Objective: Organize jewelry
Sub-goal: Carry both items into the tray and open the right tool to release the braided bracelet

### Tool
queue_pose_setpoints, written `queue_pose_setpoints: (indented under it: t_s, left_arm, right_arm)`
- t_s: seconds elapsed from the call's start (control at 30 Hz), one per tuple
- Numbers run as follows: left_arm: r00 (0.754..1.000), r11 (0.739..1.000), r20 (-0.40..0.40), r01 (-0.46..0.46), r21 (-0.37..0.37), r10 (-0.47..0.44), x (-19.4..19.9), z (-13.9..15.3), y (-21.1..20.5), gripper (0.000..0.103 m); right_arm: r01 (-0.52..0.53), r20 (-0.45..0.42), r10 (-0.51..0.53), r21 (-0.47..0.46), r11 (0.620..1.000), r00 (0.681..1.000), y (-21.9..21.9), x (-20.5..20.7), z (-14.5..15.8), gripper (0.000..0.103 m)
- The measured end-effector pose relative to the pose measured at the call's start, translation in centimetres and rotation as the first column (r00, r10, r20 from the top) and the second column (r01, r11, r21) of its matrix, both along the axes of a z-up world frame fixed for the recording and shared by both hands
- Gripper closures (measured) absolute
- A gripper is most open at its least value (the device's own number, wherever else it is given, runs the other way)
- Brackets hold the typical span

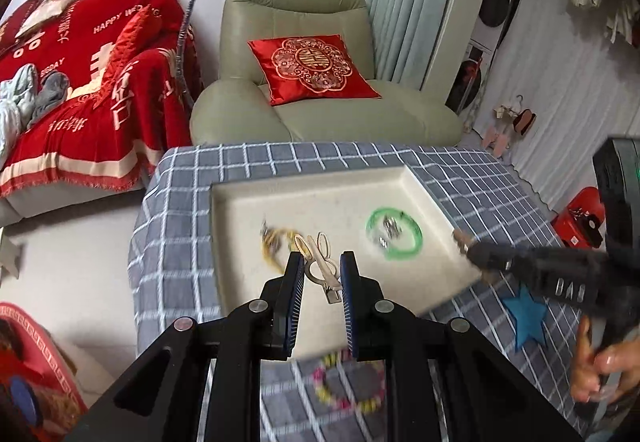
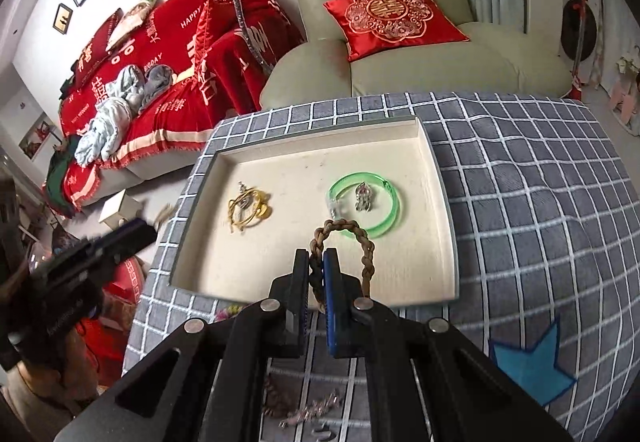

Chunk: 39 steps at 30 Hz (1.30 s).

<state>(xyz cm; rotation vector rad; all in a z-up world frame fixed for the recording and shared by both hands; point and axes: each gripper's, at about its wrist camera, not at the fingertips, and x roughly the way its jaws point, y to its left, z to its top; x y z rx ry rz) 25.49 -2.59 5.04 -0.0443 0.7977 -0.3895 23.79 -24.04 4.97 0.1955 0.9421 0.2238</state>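
The left tongs [image 1: 321, 274] are gripping a pale metal hair clip [image 1: 322, 268] between their narrowly parted pads, holding it above the near part of the cream tray [image 1: 248, 202]. The right tongs [image 2: 316, 270] are pinching a brown braided bracelet [image 2: 362, 242] with the pads almost together, its loop hanging over the tray's near edge. Below the left tongs, a colourful beaded bracelet [image 1: 348, 386] is lying on the checked cloth of the table [image 2: 520, 202], near a blue star [image 2: 528, 366]. Farther in, inside the tray, a gold bangle [image 2: 248, 210] is sitting at the left and a green bangle [image 2: 364, 204] at the right, ringing a small silver piece [image 2: 363, 198]. Beyond the table an armchair [image 2: 400, 54] is carrying a red cushion [image 2: 390, 16].
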Motion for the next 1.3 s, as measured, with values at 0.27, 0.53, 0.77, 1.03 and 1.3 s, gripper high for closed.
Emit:
queue_pose_setpoints:
  t_s: [0.27, 0.53, 0.77, 1.03, 1.3]
  left_arm:
    - [0.993, 0.997, -0.103, 0.06, 0.056, -0.054, 4.4, -3.6, -3.5, 0.068]
    - [0.982, 0.984, -0.164, 0.112, 0.138, -0.089, 5.3, -7.3, -6.7, 0.068]
    - [0.985, 0.969, -0.16, 0.098, 0.226, -0.062, 6.3, -8.9, -7.9, 0.068]
    - [0.989, 0.965, -0.147, 0.07, 0.253, -0.033, 6.8, -9.5, -8.1, 0.068]
    - [0.989, 0.974, -0.149, 0.045, 0.221, -0.012, 6.6, -9.4, -7.4, 0.068]
  right_arm:
    - [-0.031, -0.087, 0.03, -0.007, 1.0, 0.996, 0.2, 3.5, -4.3, 0.095]
    - [-0.048, -0.132, 0.041, -0.052, 0.997, 0.99, 0.2, 5.2, -7.7, 0.095]
    - [-0.017, -0.11, 0.009, -0.068, 0.998, 0.994, -0.3, 7.6, -8.4, 0.096]
    - [0.004, -0.096, -0.009, -0.058, 0.998, 0.995, -0.5, 8.5, -8.7, 0.095]
    - [0.034, -0.111, -0.037, -0.027, 0.999, 0.993, -1.3, 8.1, -8.4, 0.093]
